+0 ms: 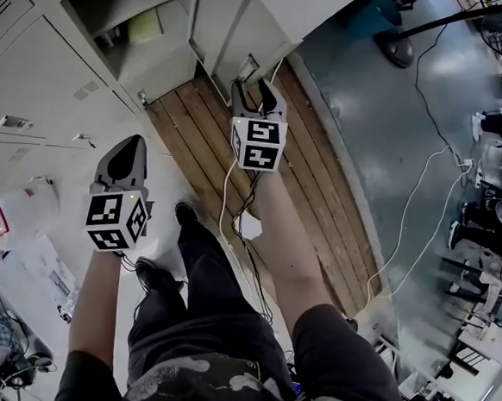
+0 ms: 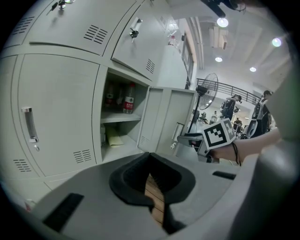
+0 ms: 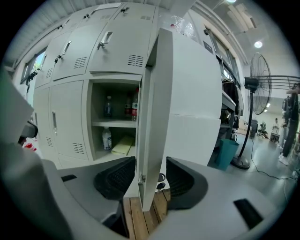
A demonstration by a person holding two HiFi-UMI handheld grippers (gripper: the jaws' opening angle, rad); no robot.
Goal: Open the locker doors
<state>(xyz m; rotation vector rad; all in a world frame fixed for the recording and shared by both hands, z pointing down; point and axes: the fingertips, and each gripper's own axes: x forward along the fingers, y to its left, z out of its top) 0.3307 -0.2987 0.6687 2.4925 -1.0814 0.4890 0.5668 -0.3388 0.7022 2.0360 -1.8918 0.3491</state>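
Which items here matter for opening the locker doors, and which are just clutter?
Job:
- open locker door, its edge between the right gripper's parted jaws
- closed locker doors
- left gripper, empty

Lying about:
- bottles and yellow pad on the shelves
- fan
- teal bin

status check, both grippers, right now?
Left gripper: closed, empty.
Right gripper: open, fingers either side of the open grey metal locker door edge, not clamped.

Head view looks down; gripper views (close in) share open locker (image 3: 115, 124).
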